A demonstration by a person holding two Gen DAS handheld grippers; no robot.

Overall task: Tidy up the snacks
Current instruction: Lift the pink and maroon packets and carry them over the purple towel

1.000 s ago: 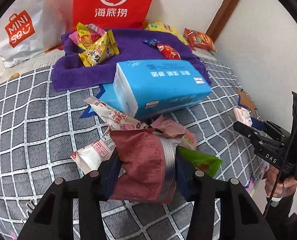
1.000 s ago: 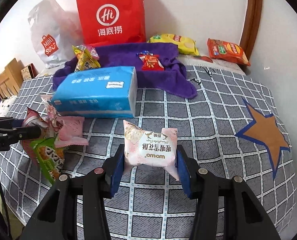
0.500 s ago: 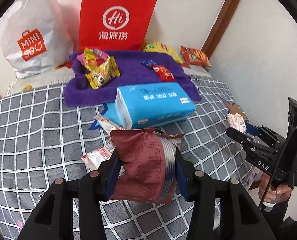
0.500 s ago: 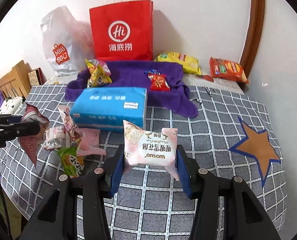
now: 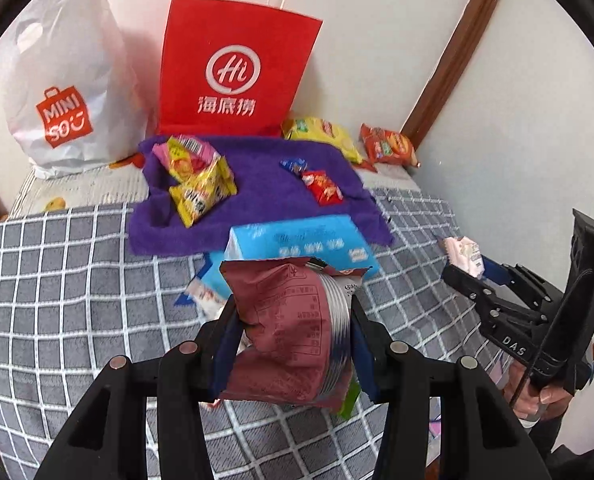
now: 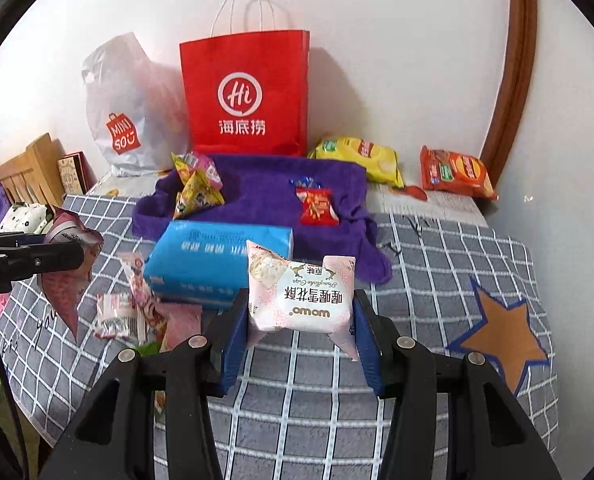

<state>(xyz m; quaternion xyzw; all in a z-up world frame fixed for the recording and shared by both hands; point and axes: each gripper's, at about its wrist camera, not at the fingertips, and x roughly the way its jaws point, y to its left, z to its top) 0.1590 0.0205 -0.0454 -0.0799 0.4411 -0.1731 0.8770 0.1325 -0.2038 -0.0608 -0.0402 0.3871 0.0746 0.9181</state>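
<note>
My left gripper [image 5: 293, 344] is shut on a maroon snack bag [image 5: 289, 332] and holds it above the checked cloth [image 5: 69, 280]. My right gripper [image 6: 301, 320] is shut on a pink-and-white snack packet [image 6: 301, 292], also lifted. The right gripper shows at the right of the left wrist view [image 5: 481, 276], the left gripper at the left of the right wrist view [image 6: 57, 258]. A purple towel [image 6: 265, 192] at the back carries yellow snack packs [image 6: 195, 188] and a red candy pack [image 6: 317, 208]. Several loose packets [image 6: 137, 312] lie before the blue tissue pack [image 6: 217, 260].
A red paper bag [image 6: 249, 92] and a white Miniso bag [image 6: 129, 112] stand against the back wall. A yellow chip bag [image 6: 361, 156] and an orange bag [image 6: 455, 172] lie at the back right. A wooden door frame [image 6: 509, 72] rises at right.
Both grippers have risen and drawn back from the cloth with their packets. The loose packets stay on the cloth.
</note>
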